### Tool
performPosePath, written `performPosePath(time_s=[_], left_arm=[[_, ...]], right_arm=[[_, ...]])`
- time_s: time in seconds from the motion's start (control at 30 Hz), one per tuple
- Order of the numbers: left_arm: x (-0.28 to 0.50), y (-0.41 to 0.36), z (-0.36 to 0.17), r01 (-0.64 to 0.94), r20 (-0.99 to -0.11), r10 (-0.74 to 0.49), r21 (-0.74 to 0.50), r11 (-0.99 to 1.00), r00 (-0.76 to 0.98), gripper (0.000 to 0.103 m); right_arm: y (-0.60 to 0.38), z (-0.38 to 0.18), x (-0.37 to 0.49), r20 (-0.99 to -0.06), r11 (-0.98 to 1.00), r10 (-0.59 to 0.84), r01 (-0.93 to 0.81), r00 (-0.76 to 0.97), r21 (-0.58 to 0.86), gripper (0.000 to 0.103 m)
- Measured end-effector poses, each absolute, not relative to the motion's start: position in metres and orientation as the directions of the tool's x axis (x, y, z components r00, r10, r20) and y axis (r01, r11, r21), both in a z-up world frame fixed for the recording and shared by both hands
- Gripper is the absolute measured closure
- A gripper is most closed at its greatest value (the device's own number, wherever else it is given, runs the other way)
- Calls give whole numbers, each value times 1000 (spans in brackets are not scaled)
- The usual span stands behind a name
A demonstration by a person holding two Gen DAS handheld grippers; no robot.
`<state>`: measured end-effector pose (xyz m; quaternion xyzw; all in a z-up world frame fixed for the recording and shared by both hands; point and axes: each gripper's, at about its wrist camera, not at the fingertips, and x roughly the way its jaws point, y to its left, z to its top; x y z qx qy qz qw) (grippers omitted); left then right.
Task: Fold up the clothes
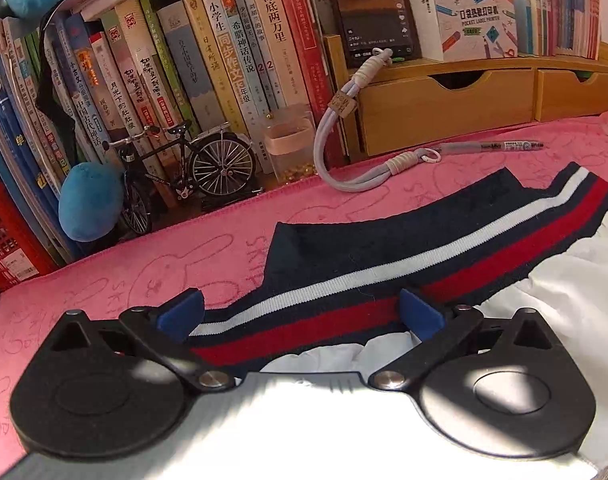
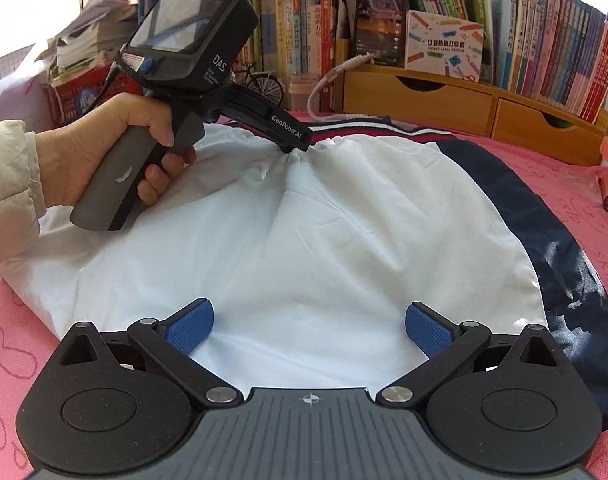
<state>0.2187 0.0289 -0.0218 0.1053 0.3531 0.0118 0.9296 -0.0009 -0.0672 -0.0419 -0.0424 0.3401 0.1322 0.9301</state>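
Note:
A white garment (image 2: pixel 324 220) with a navy side panel and a navy, white and red ribbed band (image 1: pixel 384 264) lies spread on a pink towel (image 1: pixel 104 280). In the left wrist view my left gripper (image 1: pixel 300 316) is open, its blue pads (image 1: pixel 180 316) straddling the striped band where it meets the gathered white cloth. The right wrist view shows that same left gripper (image 2: pixel 294 150), held by a hand (image 2: pixel 116 140), tip down at the band's edge. My right gripper (image 2: pixel 309 332) is open low over the near end of the white cloth, nothing between its fingers.
Rows of books (image 1: pixel 224 60) and a wooden drawer unit (image 1: pixel 444 108) line the back. A phone (image 1: pixel 372 12), a lanyard (image 1: pixel 336 132), a pen (image 1: pixel 492 146), a model bicycle (image 1: pixel 192 168), a clear jar (image 1: pixel 290 144) and a blue plush (image 1: pixel 90 206) sit near the towel's far edge.

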Motion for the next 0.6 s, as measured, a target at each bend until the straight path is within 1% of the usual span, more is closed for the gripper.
performPosePath(time_s=[0.03,0.07,0.1,0.17,0.2,0.27,0.4,0.47,0.5,0.53,0.6], left_arm=[[218,30,-17,31,-656,100,184,982,748,0],[211,30,-12,30,-638,101,191,981,764,5],[197,28,-5,45,-604,101,222,974,790,6],[166,29,10,85,-540,83,280,956,837,5],[146,30,19,122,-513,56,306,944,857,4],[112,32,29,179,-493,15,344,922,870,0],[70,31,23,285,-567,-24,378,881,823,0],[68,22,6,302,-599,21,433,849,801,0],[74,18,-5,292,-608,66,469,833,791,0],[82,16,-14,279,-614,92,481,831,784,0],[104,17,-16,233,-614,110,450,862,781,0]], right_arm=[[-68,-42,-2,-639,961,219,-275,737,12,0],[-68,-42,-3,-635,962,220,-274,740,13,0],[-69,-42,-3,-635,961,220,-274,740,14,0],[-69,-41,-3,-635,961,221,-274,740,15,0],[-69,-41,-3,-635,961,221,-275,740,15,0],[-69,-41,-3,-635,961,221,-274,740,16,0],[-69,-41,-4,-635,961,222,-274,740,17,0],[-69,-41,-4,-635,961,223,-275,739,18,0],[-69,-41,-5,-635,961,223,-275,739,18,0],[-69,-41,-5,-635,961,224,-275,739,19,0],[-69,-41,-5,-636,961,224,-275,739,20,0]])
